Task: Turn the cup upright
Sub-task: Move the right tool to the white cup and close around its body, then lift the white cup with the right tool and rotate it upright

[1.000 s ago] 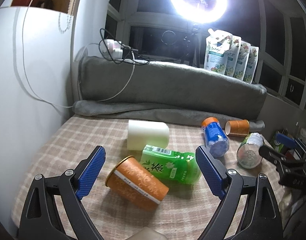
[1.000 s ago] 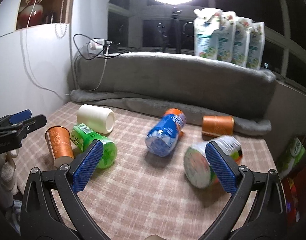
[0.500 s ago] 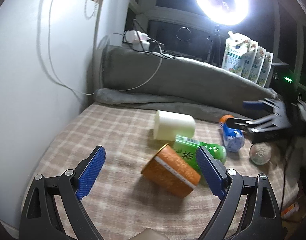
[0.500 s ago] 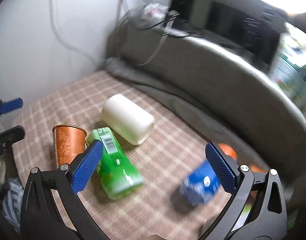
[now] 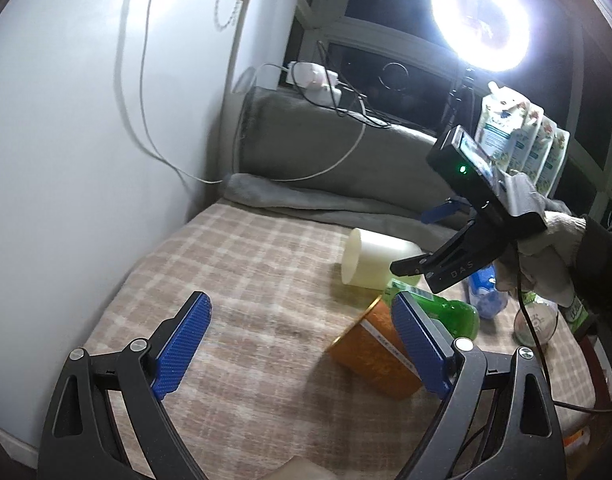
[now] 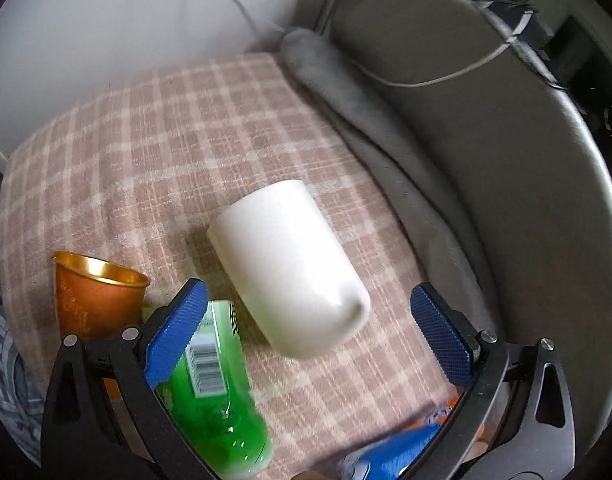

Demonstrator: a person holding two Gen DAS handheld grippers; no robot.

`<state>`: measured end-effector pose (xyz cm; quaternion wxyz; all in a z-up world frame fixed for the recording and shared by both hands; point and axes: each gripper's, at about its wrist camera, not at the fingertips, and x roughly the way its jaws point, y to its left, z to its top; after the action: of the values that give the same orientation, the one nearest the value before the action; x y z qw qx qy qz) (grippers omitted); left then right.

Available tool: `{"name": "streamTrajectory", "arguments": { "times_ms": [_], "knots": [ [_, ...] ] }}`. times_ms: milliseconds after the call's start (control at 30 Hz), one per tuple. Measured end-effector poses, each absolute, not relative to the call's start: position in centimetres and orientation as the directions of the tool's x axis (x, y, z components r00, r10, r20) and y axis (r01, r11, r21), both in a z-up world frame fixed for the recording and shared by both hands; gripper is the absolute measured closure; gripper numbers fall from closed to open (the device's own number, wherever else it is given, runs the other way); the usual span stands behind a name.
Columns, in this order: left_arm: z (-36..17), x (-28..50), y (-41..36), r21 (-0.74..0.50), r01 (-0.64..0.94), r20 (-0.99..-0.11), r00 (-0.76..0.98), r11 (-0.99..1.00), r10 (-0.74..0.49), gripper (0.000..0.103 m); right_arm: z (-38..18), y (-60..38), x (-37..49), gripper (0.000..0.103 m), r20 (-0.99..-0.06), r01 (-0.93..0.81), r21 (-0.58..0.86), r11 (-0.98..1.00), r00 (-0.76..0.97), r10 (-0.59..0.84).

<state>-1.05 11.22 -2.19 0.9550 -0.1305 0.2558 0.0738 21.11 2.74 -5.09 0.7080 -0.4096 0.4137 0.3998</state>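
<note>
Two grippers are hovering with jaws apart, gripping nothing. The right gripper is hanging over a smooth white cylindrical cup lying on its side mid-bed on the fuzzy pink plaid blanket. Beside it are lying a glossy green plastic bottle and an orange paper cup. The left gripper is facing the blanket's wall-side edge.
</note>
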Motion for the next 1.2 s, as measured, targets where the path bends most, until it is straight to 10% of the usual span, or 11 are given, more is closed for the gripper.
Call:
{"name": "streamTrajectory", "arguments": {
  "times_ms": [667,1200],
  "knots": [
    [-2.2,-0.7,12.1,-0.210,-0.234,-0.510,0.854,0.949,0.097,0.011,-9.5,3.2,24.0,0.020,-0.958,-0.930,-0.113,0.351,0.195,0.210],
    [-1.1,-0.5,9.7,-0.190,-0.175,-0.493,0.868,0.966,0.060,0.011,0.4,-8.7,24.0,0.021,-0.831,-0.719,-0.022,0.694,0.400,0.387]
  ]
}}
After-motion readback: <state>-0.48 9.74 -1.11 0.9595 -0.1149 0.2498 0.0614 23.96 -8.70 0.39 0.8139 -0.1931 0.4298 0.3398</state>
